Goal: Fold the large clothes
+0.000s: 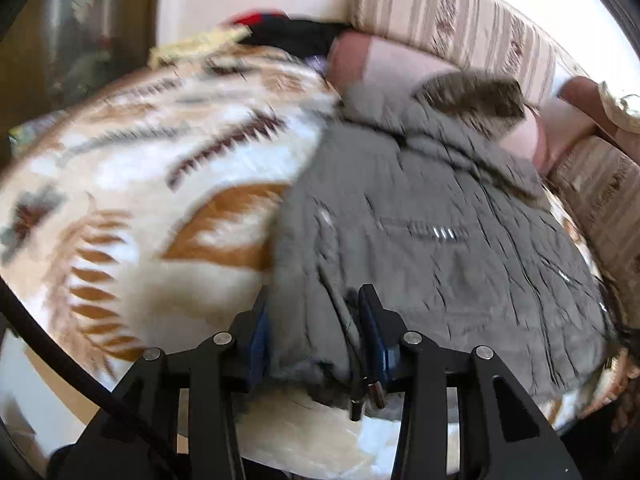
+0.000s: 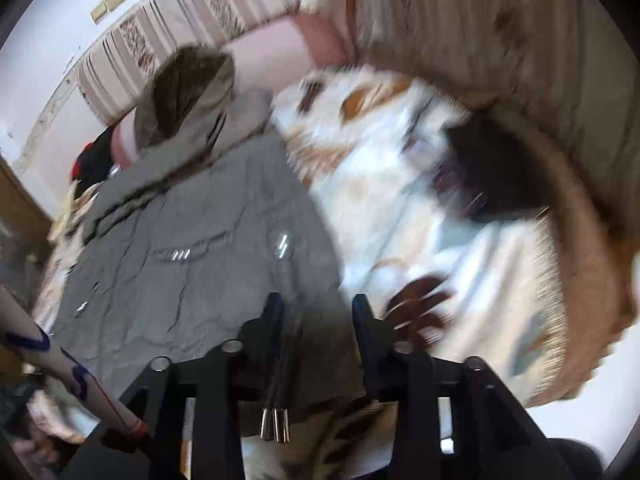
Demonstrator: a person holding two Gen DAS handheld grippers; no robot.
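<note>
A grey padded jacket (image 1: 440, 220) lies spread on a patterned blanket, its fur-lined hood (image 1: 472, 100) at the far end. My left gripper (image 1: 314, 304) is shut on the near hem at the jacket's left corner; bunched fabric fills the gap between the pads and a drawcord (image 1: 356, 392) dangles below. In the right wrist view the same jacket (image 2: 180, 240) and hood (image 2: 184, 88) show. My right gripper (image 2: 318, 312) is shut on the hem at the right corner, with two metal-tipped cords (image 2: 274, 424) hanging under it. Both views are motion-blurred.
The white, brown and orange blanket (image 1: 140, 200) covers the bed or sofa. Striped cushions (image 1: 460, 12) and a pink pillow (image 1: 380, 64) line the far side. Red and black clothes (image 1: 288, 28) are piled at the back. A dark item (image 2: 492, 168) lies on the blanket to the right. A patterned sleeve (image 2: 60, 356) is at lower left.
</note>
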